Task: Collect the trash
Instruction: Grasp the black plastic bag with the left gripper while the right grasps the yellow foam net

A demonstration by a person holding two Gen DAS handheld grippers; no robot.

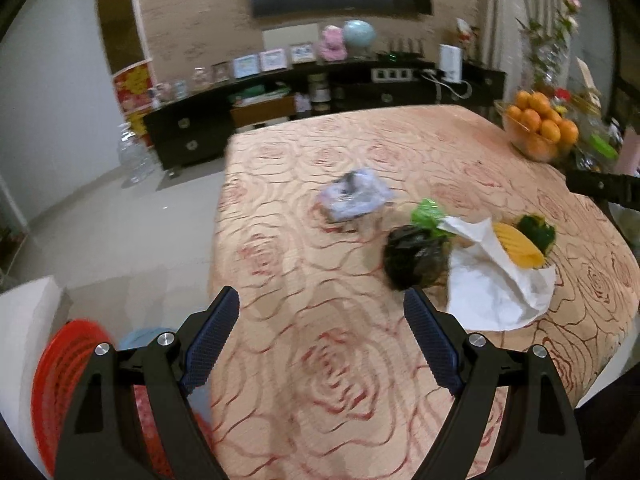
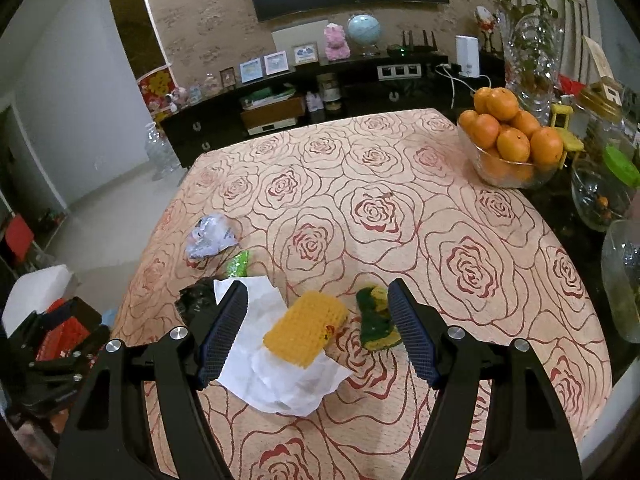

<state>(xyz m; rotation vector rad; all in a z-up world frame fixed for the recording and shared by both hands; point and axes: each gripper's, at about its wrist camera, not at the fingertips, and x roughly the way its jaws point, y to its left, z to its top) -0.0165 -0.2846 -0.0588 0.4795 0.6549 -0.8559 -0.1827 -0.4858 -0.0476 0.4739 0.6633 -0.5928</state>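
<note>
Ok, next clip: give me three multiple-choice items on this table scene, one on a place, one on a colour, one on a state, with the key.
1. Where does the yellow foam net lie?
A. in the orange bowl
B. on the white paper
C. on the floor

2. What colour is the basket beside the table?
A. red
B. blue
C. white

3. What do the right gripper and left gripper hold?
A. paper
B. a black bag
C. nothing

Key: 1 B, the net rests on the paper. 2 A, red mesh at the left edge. 3 C, both stand open and empty.

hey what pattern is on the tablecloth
Large red-outlined roses on a peach tablecloth, clearest in the right wrist view.
</note>
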